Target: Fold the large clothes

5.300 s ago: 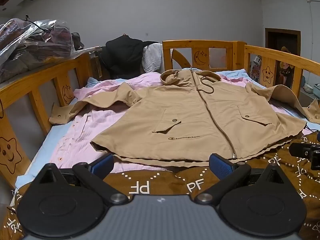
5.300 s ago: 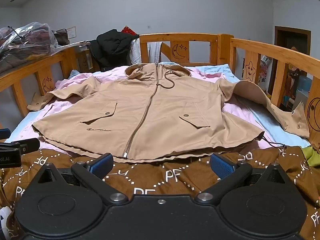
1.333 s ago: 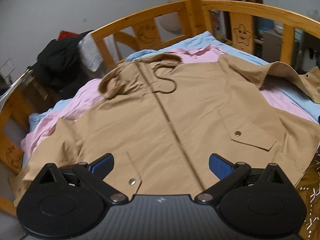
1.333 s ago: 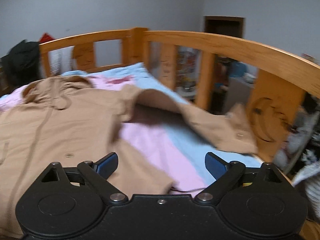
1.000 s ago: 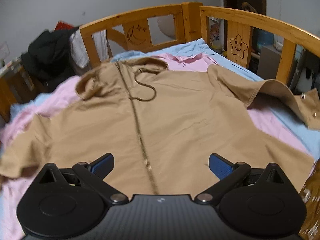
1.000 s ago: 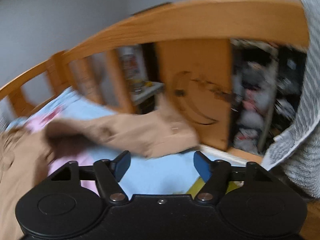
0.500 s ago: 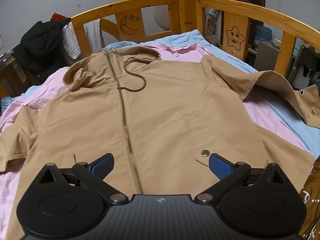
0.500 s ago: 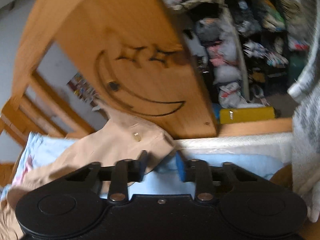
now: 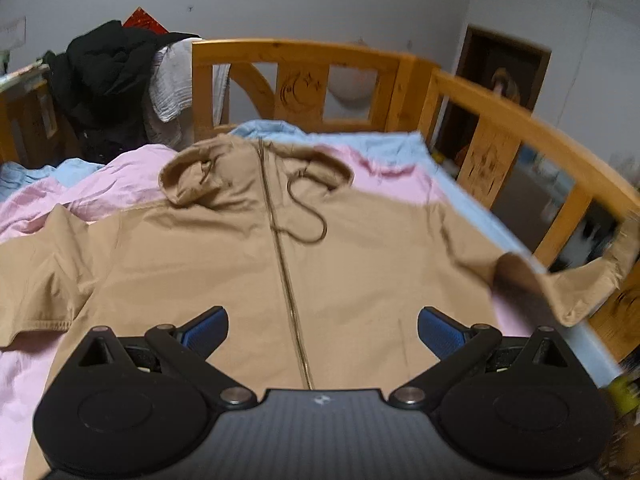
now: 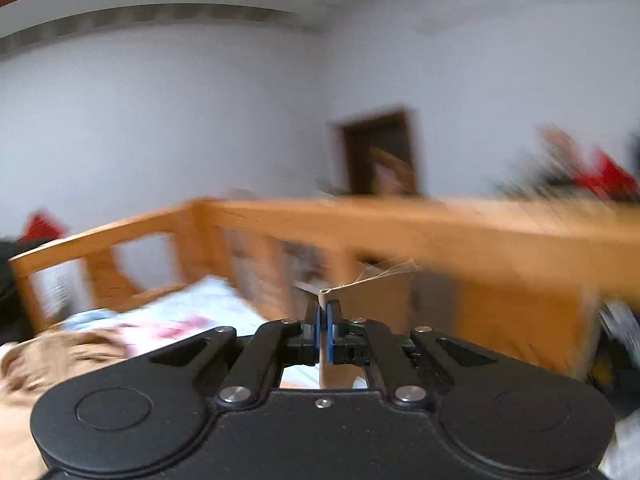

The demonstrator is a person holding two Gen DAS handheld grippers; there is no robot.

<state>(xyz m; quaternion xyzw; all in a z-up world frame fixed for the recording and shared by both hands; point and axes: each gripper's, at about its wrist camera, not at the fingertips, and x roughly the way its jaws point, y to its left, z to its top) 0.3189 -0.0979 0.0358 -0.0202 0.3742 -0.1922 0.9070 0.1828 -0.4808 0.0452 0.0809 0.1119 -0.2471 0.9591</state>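
Observation:
A tan hooded zip jacket [image 9: 224,264] lies face up on the bed, hood toward the headboard. My left gripper [image 9: 322,326] is open and empty, hovering over the jacket's lower front near the zipper. The jacket's right sleeve [image 9: 576,288] is lifted off the bed toward the side rail. My right gripper [image 10: 323,312] is shut on the tan sleeve cuff [image 10: 360,284] and holds it up in front of the rail; this view is blurred. The jacket's hood [image 10: 48,356] shows at lower left there.
Pink and light blue sheets [image 9: 400,168] lie under the jacket. A wooden headboard [image 9: 296,56] and side rail [image 9: 532,132] fence the bed. Dark clothes [image 9: 104,76] hang over the left corner. A doorway [image 10: 380,152] stands behind the rail.
My right gripper has closed on the sleeve cuff and lifted it up from the bed by the rail. My left gripper has tilted up over the jacket and stays open.

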